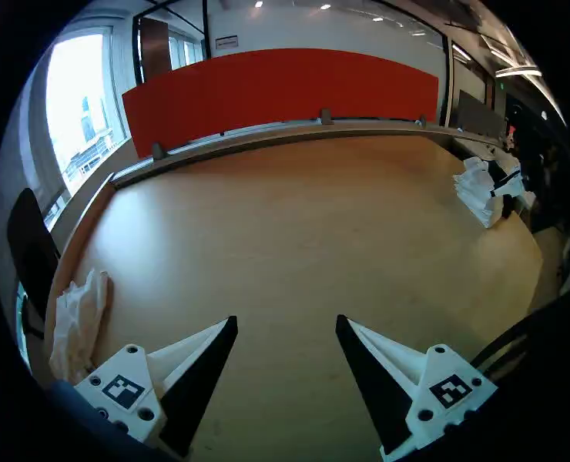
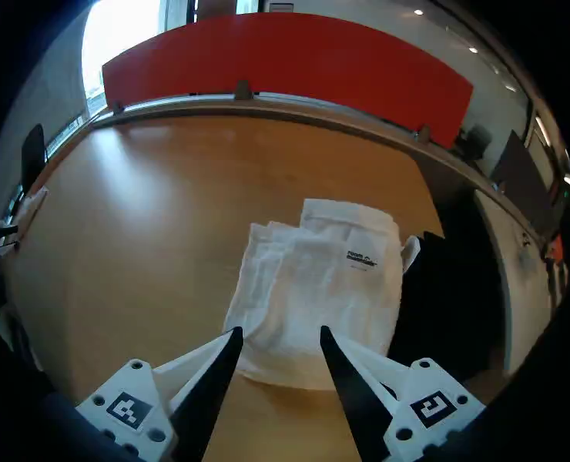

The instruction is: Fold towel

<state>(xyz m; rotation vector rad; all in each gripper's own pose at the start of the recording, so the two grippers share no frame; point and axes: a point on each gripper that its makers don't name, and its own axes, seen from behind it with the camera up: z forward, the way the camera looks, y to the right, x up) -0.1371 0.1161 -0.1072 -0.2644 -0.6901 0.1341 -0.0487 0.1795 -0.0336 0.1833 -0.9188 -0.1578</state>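
Observation:
In the right gripper view a pile of folded white towels [image 2: 323, 292] lies at the right side of the wooden table [image 2: 146, 231], hanging near its right edge. My right gripper [image 2: 281, 331] hovers open just above the pile's near edge, with nothing between its fingers. In the left gripper view my left gripper [image 1: 285, 323] stands open over bare wood of the table [image 1: 300, 223]. The same towel pile [image 1: 485, 192] shows far off at the right edge. A crumpled white towel [image 1: 77, 319] lies at the table's left edge, beside my left finger.
A red divider panel [image 1: 285, 88] runs along the table's far side, with a metal rail below it. A dark chair [image 1: 31, 254] stands left of the table by the windows. Dark furniture [image 2: 447, 308] sits off the right edge beyond the towels.

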